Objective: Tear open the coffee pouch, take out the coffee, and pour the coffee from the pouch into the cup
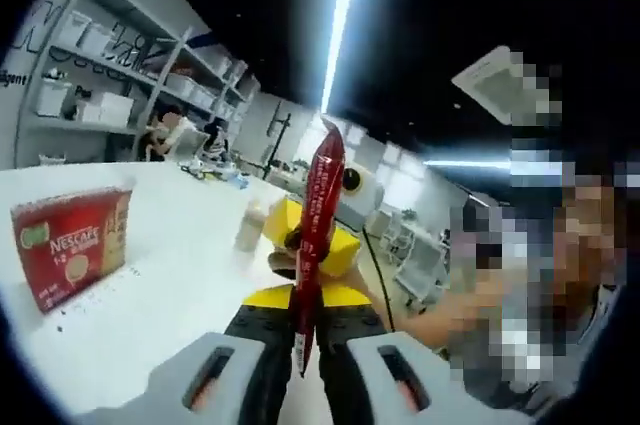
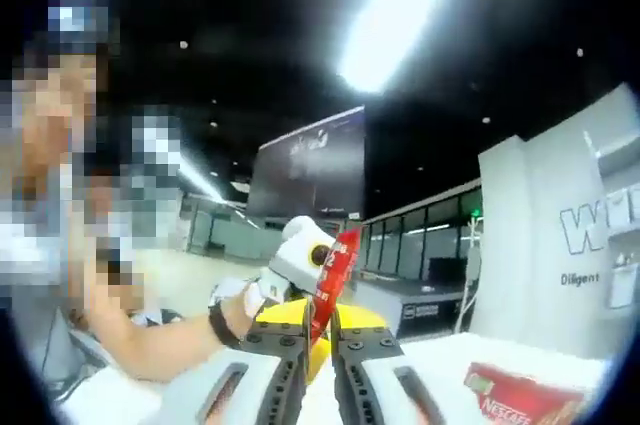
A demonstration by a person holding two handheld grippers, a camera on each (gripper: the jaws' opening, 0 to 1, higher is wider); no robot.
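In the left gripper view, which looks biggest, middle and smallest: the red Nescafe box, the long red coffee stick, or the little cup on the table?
1. Nescafe box, biggest as it looks here.
2. Coffee stick: longer but much thinner, and it is held right by the camera, so its true size is unsure.
3. Cup, smallest, though it stands farther back.

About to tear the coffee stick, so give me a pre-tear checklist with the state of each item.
1. Left gripper shut on the coffee stick: ok.
2. Right gripper shut on the same stick: ok.
3. Stick upright, clear of the table: ok.
4. Stick not yet torn: cannot tell; the top looks whole, but its edge is small.
5. Cup ready for pouring: cannot tell; something pale stands behind the grippers.
6. Coffee box out of the way: ok.
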